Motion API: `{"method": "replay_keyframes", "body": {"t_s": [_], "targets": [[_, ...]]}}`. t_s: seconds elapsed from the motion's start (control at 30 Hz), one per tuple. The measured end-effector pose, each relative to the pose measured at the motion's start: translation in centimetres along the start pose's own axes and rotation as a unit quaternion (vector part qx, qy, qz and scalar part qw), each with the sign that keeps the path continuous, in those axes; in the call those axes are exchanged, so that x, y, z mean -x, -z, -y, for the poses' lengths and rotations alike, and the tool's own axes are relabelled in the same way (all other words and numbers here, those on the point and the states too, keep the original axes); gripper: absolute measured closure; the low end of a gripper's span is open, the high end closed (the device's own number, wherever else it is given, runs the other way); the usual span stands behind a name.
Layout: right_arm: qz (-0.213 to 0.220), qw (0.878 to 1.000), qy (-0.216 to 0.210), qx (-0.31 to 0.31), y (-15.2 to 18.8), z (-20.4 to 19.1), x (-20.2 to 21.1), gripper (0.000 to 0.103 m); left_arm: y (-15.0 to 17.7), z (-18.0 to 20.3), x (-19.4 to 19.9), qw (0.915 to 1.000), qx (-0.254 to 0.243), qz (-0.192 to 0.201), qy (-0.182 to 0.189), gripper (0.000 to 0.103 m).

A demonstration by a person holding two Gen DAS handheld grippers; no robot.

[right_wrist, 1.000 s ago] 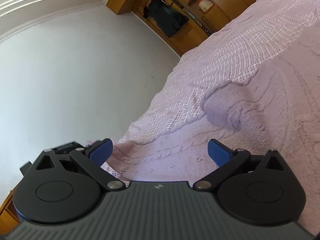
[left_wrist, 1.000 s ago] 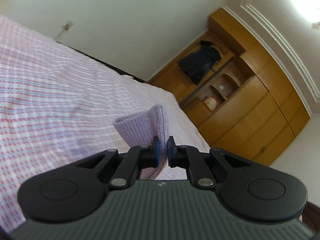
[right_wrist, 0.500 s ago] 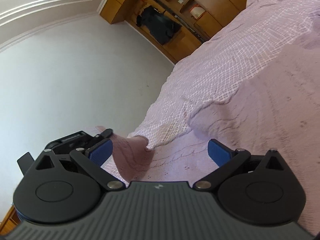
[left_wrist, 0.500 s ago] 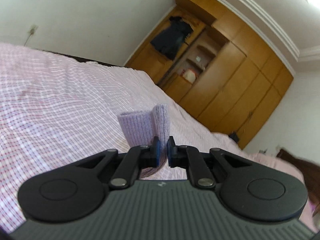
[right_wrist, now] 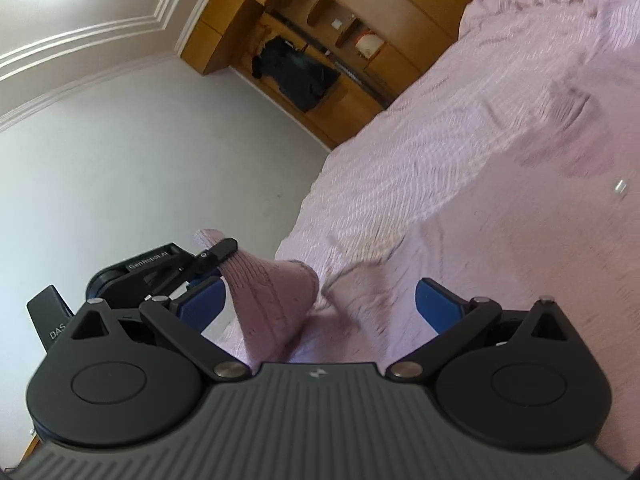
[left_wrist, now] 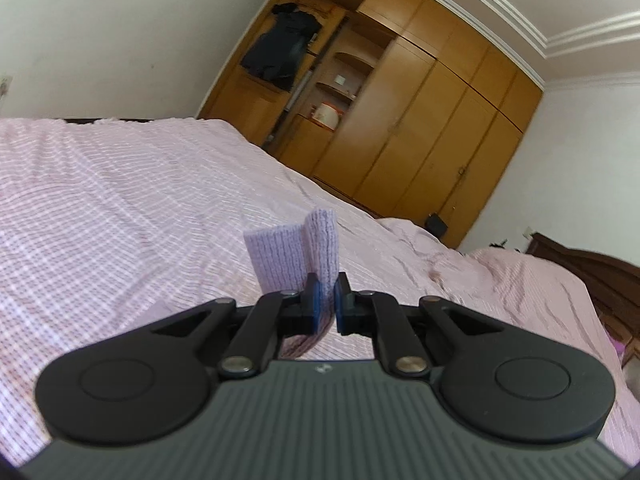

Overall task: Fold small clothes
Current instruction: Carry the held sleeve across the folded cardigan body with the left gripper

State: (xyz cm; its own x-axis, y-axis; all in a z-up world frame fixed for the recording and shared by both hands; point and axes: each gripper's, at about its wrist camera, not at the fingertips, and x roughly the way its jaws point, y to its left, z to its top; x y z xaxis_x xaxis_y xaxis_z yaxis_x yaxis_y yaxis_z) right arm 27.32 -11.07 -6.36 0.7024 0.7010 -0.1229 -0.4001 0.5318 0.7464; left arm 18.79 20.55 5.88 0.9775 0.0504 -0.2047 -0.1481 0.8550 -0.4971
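Note:
My left gripper (left_wrist: 325,294) is shut on the ribbed cuff of a lilac knitted garment (left_wrist: 296,250), which sticks up between its blue pads above the bed. In the right wrist view the same garment (right_wrist: 272,304) is pulled up in a cone from the bed, and the left gripper (right_wrist: 212,258) grips its tip at the left. My right gripper (right_wrist: 320,304) is open and empty, its blue pads either side of the lifted knit, low over the rest of the garment spread on the bed.
A pink checked bedspread (left_wrist: 120,208) covers the bed. A wooden wardrobe (left_wrist: 432,128) with a dark garment (left_wrist: 280,52) hanging in it stands beyond the bed. A dark headboard (left_wrist: 592,276) is at the right. A white wall (right_wrist: 140,160) lies behind.
My left gripper has lifted and swung with the cuff held, so the knit rises in a cone beside the right gripper. The right gripper stays open and has turned slightly.

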Motion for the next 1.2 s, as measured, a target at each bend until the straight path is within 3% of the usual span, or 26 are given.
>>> {"method": "replay_keyframes", "body": {"t_s": [0.33, 0.47, 0.77, 1.0, 1.2], "targets": [[0.014, 0.999, 0.039, 0.013, -2.9, 1.9, 6.6, 0.0, 2.2, 3.2, -2.5, 0.9993, -0.013, -0.033, 0.013, 0.094], [0.031, 0.993, 0.095, 0.057, -3.7, 2.6, 8.9, 0.0, 3.8, 5.0, -3.7, 0.9983, -0.016, -0.05, 0.026, 0.094], [0.031, 0.992, 0.116, 0.045, -6.9, 5.4, 12.0, 0.0, 7.9, 10.1, -6.2, 0.9945, -0.065, -0.068, 0.045, 0.094], [0.032, 0.979, 0.167, 0.114, -9.2, 6.3, 15.0, 0.0, 10.3, 11.0, -8.1, 0.9927, -0.054, -0.099, 0.042, 0.094], [0.039, 0.977, 0.178, 0.107, -10.6, 9.8, 17.1, 0.0, 12.9, 13.7, -8.7, 0.991, -0.08, -0.103, 0.03, 0.094]]}}
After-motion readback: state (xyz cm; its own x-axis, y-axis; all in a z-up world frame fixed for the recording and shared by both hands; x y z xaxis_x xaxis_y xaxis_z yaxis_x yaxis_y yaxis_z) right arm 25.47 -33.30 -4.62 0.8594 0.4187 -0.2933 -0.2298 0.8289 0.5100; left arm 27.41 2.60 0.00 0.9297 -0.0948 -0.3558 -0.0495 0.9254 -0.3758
